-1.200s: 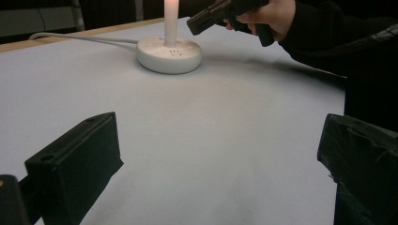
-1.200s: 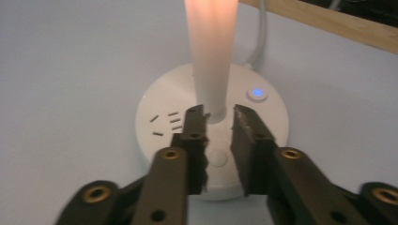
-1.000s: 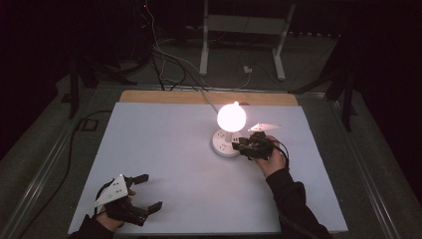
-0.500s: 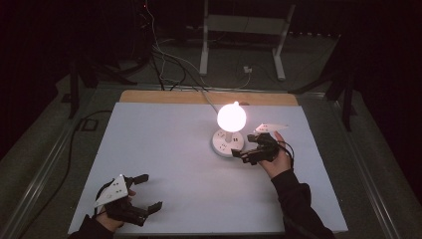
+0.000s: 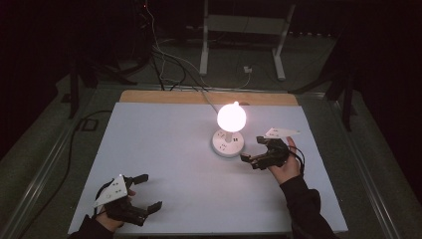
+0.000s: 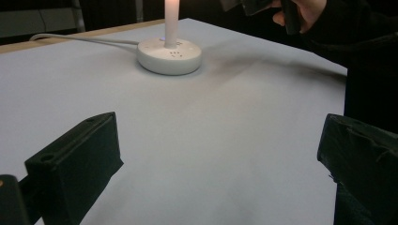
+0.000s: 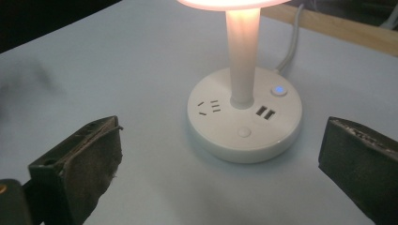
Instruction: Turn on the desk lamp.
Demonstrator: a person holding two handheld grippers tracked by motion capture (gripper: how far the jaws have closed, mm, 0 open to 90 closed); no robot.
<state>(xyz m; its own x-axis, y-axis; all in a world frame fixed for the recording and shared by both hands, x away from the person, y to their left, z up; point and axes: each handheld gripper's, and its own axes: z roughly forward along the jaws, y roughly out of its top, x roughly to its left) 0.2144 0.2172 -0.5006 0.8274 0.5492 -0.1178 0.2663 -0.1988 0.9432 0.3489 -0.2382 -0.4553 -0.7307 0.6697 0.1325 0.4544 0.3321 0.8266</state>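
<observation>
A lit globe lamp (image 5: 231,117) stands on a round white socket base (image 5: 228,143) near the middle of the white table top (image 5: 164,144). In the right gripper view the base (image 7: 244,122) shows sockets, a lit blue button (image 7: 279,89) and a white stem (image 7: 242,51). My right gripper (image 5: 253,150) is open just right of the base, holding nothing. My left gripper (image 5: 148,190) is open at the front left, far from the lamp, with nothing between its jaws. In the left gripper view the base (image 6: 169,55) is far off.
A grey cable (image 5: 206,97) runs from the base to the back edge, where a wooden strip (image 5: 209,98) borders the table. Behind stand a white metal stand (image 5: 244,30) and floor cables (image 5: 164,59). The surroundings are dark.
My right gripper has drawn back from the socket base, moving right and toward the front. The left gripper has stayed put. The lamp remains lit.
</observation>
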